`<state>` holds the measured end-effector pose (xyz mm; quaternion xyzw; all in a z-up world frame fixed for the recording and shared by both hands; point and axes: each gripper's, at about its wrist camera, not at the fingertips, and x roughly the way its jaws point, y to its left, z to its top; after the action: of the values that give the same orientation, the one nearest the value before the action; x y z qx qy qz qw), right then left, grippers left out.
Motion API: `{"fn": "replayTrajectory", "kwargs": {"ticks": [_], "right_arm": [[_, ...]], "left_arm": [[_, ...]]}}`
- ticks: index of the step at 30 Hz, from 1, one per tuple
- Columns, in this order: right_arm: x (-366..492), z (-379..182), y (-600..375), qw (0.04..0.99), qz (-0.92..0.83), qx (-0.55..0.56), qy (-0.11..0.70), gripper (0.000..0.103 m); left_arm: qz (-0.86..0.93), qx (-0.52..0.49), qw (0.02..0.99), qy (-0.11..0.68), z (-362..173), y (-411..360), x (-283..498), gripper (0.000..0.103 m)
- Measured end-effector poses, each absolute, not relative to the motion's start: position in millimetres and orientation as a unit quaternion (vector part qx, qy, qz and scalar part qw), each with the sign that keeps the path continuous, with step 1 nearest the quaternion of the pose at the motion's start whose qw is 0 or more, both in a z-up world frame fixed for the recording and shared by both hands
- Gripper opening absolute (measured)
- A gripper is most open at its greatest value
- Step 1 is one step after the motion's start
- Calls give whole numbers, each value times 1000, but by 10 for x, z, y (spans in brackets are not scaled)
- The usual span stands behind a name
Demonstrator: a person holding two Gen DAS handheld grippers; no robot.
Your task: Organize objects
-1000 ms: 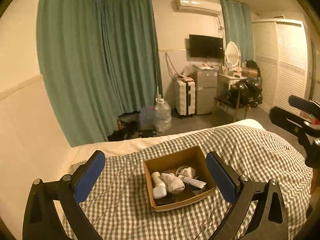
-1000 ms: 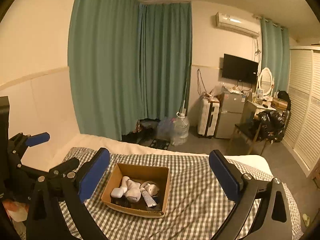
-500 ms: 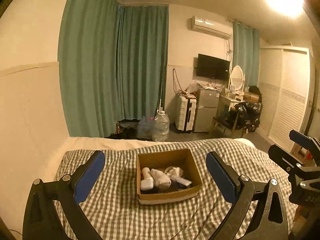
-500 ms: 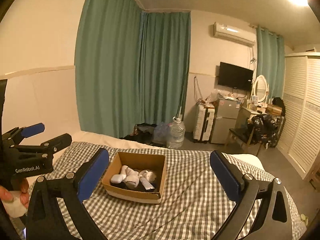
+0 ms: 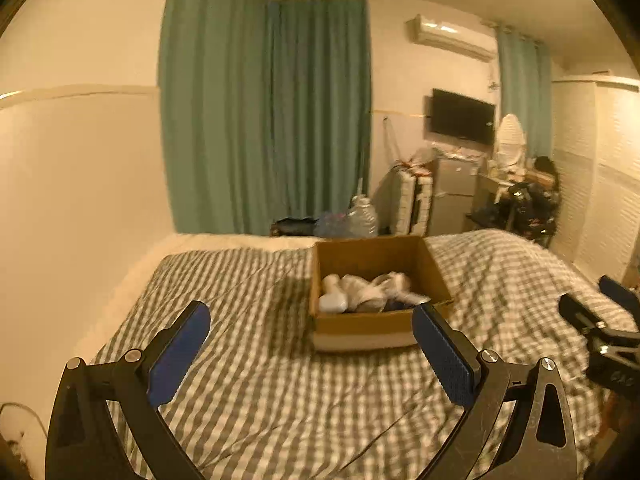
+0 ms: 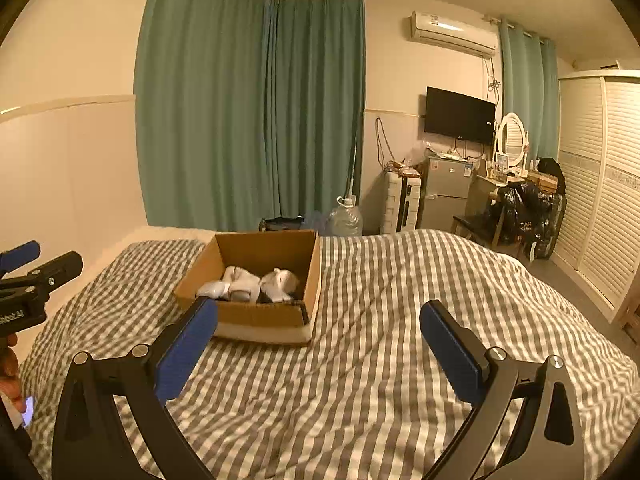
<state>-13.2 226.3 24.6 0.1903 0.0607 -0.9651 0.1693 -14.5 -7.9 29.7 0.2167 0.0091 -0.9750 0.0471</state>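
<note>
An open cardboard box (image 5: 360,326) sits on the checked bedspread (image 5: 260,380); it also shows in the right wrist view (image 6: 260,318). Inside lie white rolled items (image 5: 362,286), a white bottle (image 5: 332,300) and a small tube, partly hidden by the box wall. My left gripper (image 5: 310,350) is open and empty, low over the bed, short of the box. My right gripper (image 6: 318,350) is open and empty, in front of and right of the box. Each gripper shows at the edge of the other's view.
The bed meets a cream wall (image 5: 80,200) on the left. Beyond the foot are green curtains (image 6: 260,120), a water jug (image 6: 346,220), a suitcase (image 6: 402,208), a small fridge (image 6: 446,188), a cluttered dresser (image 6: 516,184) and a white wardrobe (image 6: 600,200).
Both grippers have dropped lower and closer to the bed. The box has shifted right in the left view and looms larger in both. Jaws stay open.
</note>
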Motion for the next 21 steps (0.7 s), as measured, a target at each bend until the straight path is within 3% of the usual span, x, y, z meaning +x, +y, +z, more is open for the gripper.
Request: {"fn": "replayTrajectory", "kwargs": {"ticks": [8,15,21], "right_arm": [[24,-81,2246,168,-967,185,56,101],[123,-215,2224,161,-970,172,65,101],[233,-262,2154,165,-970,158,83,101]], "left_arm": [[-980,179,57,-61,47,151,46,103],[-982,181,56,17,-114,30,155,103],[-982,180,55,7,-158,56,222,103]]}}
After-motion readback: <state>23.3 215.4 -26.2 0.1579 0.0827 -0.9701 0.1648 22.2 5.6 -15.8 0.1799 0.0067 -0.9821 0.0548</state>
